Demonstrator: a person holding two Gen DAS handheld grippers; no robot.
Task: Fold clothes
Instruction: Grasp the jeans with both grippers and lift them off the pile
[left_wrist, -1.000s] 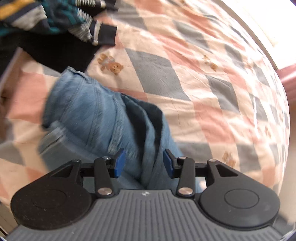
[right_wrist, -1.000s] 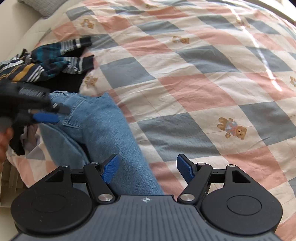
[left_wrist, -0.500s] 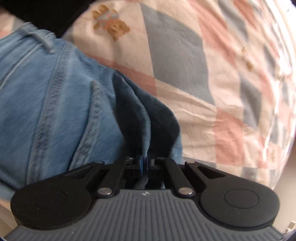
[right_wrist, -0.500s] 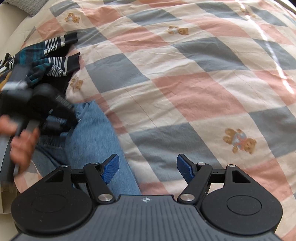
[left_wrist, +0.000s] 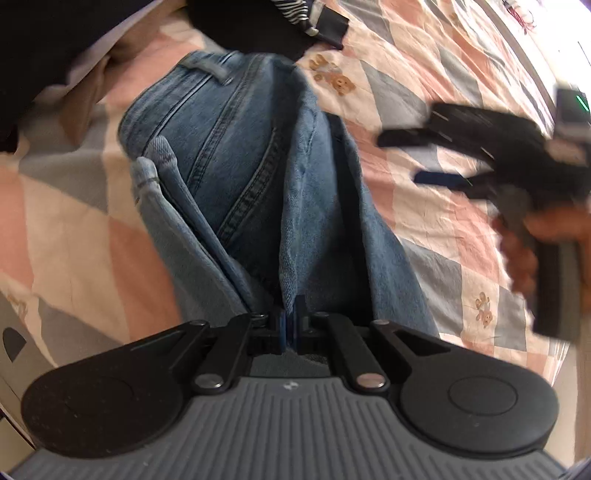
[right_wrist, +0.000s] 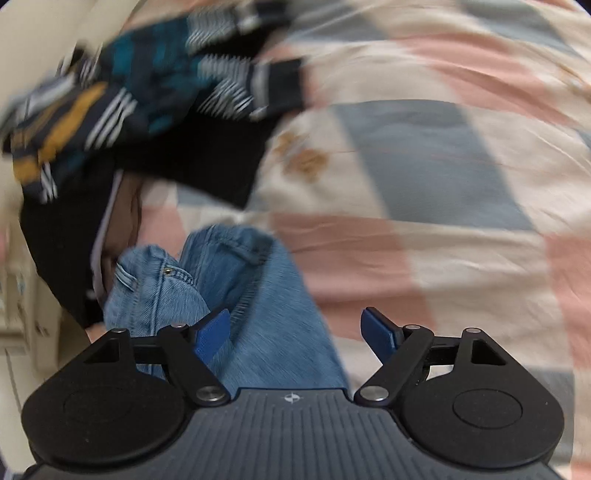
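Fingers of the left gripper are pressed together on a bunched fold of the jeans, so the denim runs straight out from the pinch toward the waistband at the far end. The right gripper has its blue pads spread wide and holds nothing; it sits low over the jeans, with cloth under its left pad, and in the left wrist view it shows blurred off to the right, a hand around its handle.

The jeans lie rumpled on the checked bedsheet, near the left edge of the bed, waistband and a belt loop facing away. Beyond them at the far left sits a heap of dark clothes with a striped top.

Denim looks thick and fairly heavy, soft but not slippery, so a single pinch will likely let it sag and twist. A better hold is probably the waistband or a seam, one gripper at each side, where layers are stiffest.
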